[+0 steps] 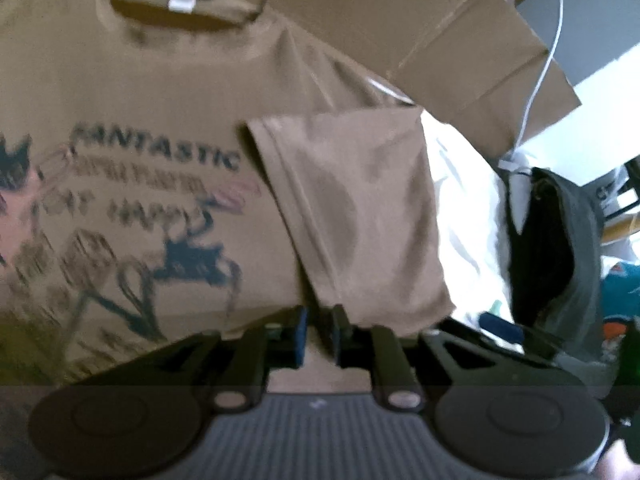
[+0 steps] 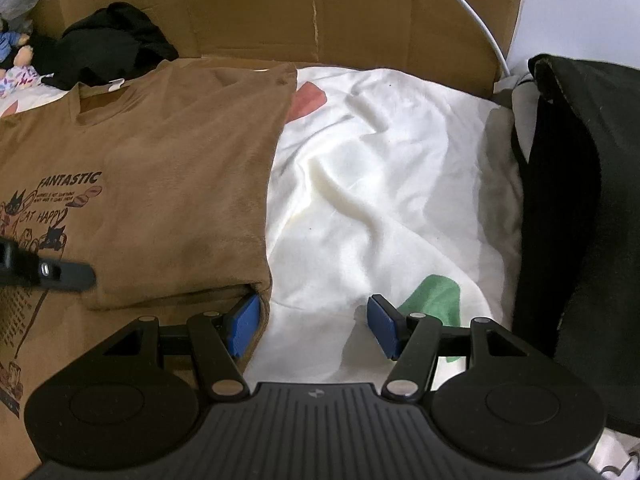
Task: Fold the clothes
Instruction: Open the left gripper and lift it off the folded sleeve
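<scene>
While a brown cotton T-shirt with a dark cartoon print and the word FANTASTIC is lying face up on a white bedsheet with coloured patches, one side panel with its short sleeve is already lying folded inward over the chest.

In the blurred left wrist view, the left hand-held gripper is hovering just above the lower edge of that folded sleeve, its blue-padded jaws standing a narrow gap apart with nothing pinched between them. The right hand-held gripper is standing wide open and empty, one pad beside the shirt's folded corner, the other over the sheet.

The shirt's long axis is running from its collar, at the far end near a sheet of brown cardboard, to the hem, which is out of sight near the person.

Judging from this, the sleeve fold is finished on this side. Doing it well probably means keeping the folded edge straight and parallel to the long axis, smoothing wrinkles, then matching it on the opposite side.

A black garment is lying beyond the collar.
</scene>
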Demonstrator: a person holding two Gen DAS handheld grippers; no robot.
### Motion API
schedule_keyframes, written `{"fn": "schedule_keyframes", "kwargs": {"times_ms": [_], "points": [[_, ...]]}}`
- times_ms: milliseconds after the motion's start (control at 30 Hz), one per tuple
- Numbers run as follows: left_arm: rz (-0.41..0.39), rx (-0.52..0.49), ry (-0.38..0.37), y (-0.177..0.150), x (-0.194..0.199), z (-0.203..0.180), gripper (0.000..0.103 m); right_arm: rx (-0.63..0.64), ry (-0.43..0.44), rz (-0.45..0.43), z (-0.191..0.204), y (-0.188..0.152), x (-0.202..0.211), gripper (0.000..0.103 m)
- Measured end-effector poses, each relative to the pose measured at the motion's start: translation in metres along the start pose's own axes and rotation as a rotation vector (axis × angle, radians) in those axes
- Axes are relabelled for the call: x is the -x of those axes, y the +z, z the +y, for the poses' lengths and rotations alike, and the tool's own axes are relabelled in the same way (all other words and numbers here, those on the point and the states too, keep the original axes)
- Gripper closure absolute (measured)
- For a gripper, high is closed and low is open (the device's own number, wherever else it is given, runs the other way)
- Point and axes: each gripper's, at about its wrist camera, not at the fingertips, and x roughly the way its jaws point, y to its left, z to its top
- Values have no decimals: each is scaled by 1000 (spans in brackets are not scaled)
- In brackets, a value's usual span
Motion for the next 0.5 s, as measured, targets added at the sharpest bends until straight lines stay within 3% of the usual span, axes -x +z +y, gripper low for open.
{"fn": "schedule_keyframes", "kwargs": {"times_ms": [67, 200, 300, 500], "points": [[-22, -23, 21, 6, 2, -1, 78, 21, -20, -4, 0, -1, 8, 39], [-74, -67, 58, 24, 3, 0, 66, 61, 38, -31, 2, 0, 23, 39], [-113, -88, 79, 40, -2, 2, 65, 68, 65, -56, 4, 5, 30, 40], [-137, -147, 132, 56, -17, 4, 64, 54, 84, -83, 9, 21, 25, 58]]}}
